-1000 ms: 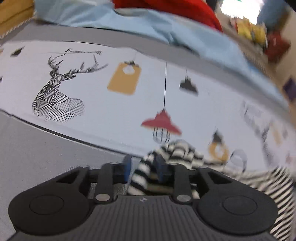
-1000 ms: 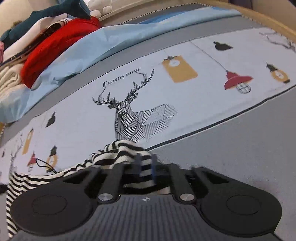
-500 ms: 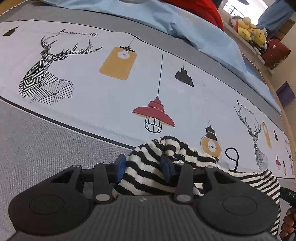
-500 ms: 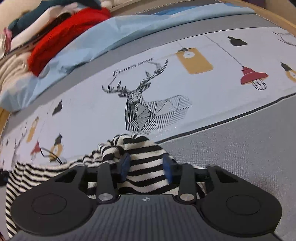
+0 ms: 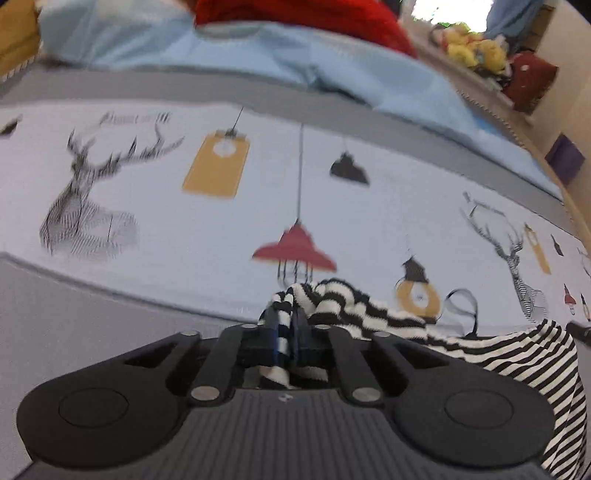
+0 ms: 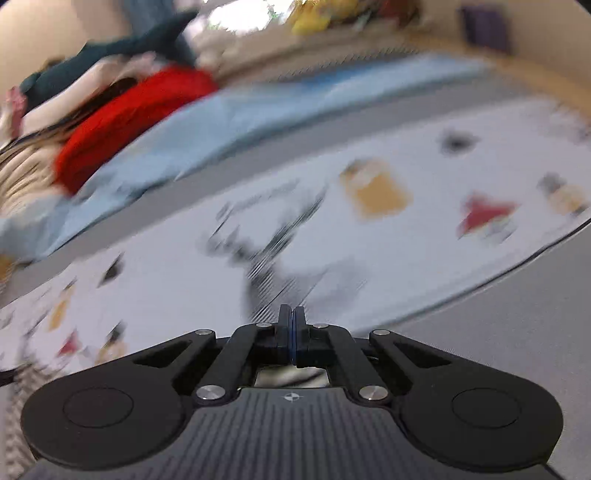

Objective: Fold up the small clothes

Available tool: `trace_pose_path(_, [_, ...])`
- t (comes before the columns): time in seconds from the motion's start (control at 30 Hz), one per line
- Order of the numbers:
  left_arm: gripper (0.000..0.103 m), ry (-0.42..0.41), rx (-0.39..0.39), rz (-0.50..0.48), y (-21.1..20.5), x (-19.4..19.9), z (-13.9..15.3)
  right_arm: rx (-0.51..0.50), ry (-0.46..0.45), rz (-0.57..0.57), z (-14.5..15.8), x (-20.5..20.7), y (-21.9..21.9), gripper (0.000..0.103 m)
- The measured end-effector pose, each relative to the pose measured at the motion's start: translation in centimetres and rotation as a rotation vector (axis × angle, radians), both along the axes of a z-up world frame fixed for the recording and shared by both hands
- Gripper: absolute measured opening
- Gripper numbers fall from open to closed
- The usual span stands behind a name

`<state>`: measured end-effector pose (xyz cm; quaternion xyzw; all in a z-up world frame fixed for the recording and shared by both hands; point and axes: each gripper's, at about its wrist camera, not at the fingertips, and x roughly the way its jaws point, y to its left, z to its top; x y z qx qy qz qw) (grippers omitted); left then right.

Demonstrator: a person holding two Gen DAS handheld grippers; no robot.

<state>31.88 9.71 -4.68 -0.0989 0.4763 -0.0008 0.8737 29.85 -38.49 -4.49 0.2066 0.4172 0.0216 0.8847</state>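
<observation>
Striped garment [image 5: 354,310] now pinched by closing left claw [image 5: 286,321].

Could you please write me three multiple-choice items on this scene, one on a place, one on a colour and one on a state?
1. Where does the red garment lie?
A. at the far side of the bed, behind the light blue sheet
B. between the left gripper's fingers
C. on the grey band beside the gripper

2. What colours is the striped garment?
A. red and yellow
B. black and white
C. blue and grey

3. How do the right gripper jaws stand?
A. wide open
B. shut, nothing visible between them
C. clamped on a red lamp

Answers: 1 A, it lies beyond the blue sheet; 2 B, its stripes show that; 3 B, the pads meet.
</observation>
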Motion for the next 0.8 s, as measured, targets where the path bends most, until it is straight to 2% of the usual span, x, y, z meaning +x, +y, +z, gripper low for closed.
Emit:
trace_pose_path(0.03, [0.020,0.000,-0.003,0.010,0.1,0.0,0.1,0.001,0.021,0.030,-0.3,0.1,0.5,0.002])
trace_pose_path(0.1, [0.025,-0.021,-0.007,0.014,0.1,-0.1,0.7,-0.025,0.054,0.074,-0.6,0.3,1.7,0.019])
trace_pose_path(0.13, [0.026,-0.029,-0.005,0.007,0.1,-0.3,0.9,-0.036,0.053,0.074,-0.6,0.3,2.0,0.035])
trace_pose_path(0.17, [0.026,-0.033,0.000,-0.001,-0.1,-0.3,1.1,-0.042,0.046,0.064,-0.5,0.3,2.1,0.041])
trace_pose_path(0.37, [0.026,-0.046,0.035,-0.022,-0.8,-0.6,1.7,-0.019,0.083,0.081,-1.3,0.2,2.4,0.041])
trace_pose_path(0.5, [0.026,-0.068,0.043,-0.028,-0.9,-1.0,2.6,-0.028,0.057,0.054,-0.8,0.4,2.2,0.041])
trace_pose_path(0.57, [0.026,-0.086,0.035,-0.044,-1.0,-1.3,3.3,0.000,0.025,0.038,-0.1,0.3,1.8,0.041])
trace_pose_path(0.63, [0.026,-0.100,0.004,-0.077,-1.1,-1.8,4.2,0.019,0.006,0.054,0.4,0.3,1.7,0.041])
trace_pose_path(0.7, [0.028,-0.097,-0.027,-0.128,-1.4,-2.3,4.8,0.012,0.034,0.095,0.4,0.5,2.1,0.043])
trace_pose_path(0.73, [0.032,-0.091,-0.032,-0.159,-1.8,-2.6,4.9,0.006,0.063,0.117,0.0,0.7,2.4,0.044])
trace_pose_path(0.8, [0.034,-0.067,-0.010,-0.216,-2.6,-2.9,4.6,-0.025,0.092,0.149,-0.6,0.8,3.1,0.044])
